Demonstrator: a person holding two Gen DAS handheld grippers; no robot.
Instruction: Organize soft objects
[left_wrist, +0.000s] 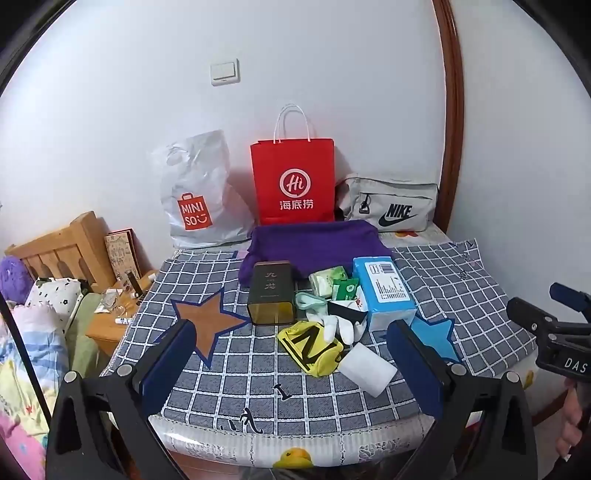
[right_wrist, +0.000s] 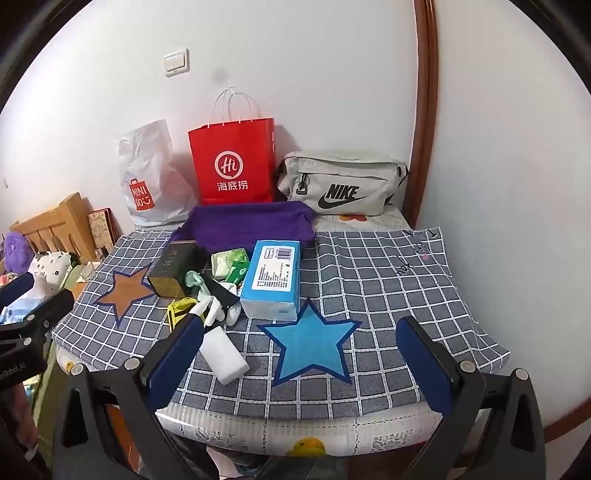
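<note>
Left gripper (left_wrist: 295, 354) spread wide, holding nothing; the yellow pouch (left_wrist: 312, 347) and white foam block (left_wrist: 367, 367) lie between its fingers, just ahead. Right gripper (right_wrist: 306, 354) equally wide and unladen above the blue star (right_wrist: 312, 339); white socks (right_wrist: 216, 308) ahead-left, purple cloth (right_wrist: 247, 225) beyond.

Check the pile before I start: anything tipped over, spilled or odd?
Nothing is spilled or damaged. The small things are just jumbled: the white socks lie loose between the dark tin and the blue tissue pack, and the yellow pouch sits askew beside the white foam block. Both hand-held grippers are open and empty.
</note>
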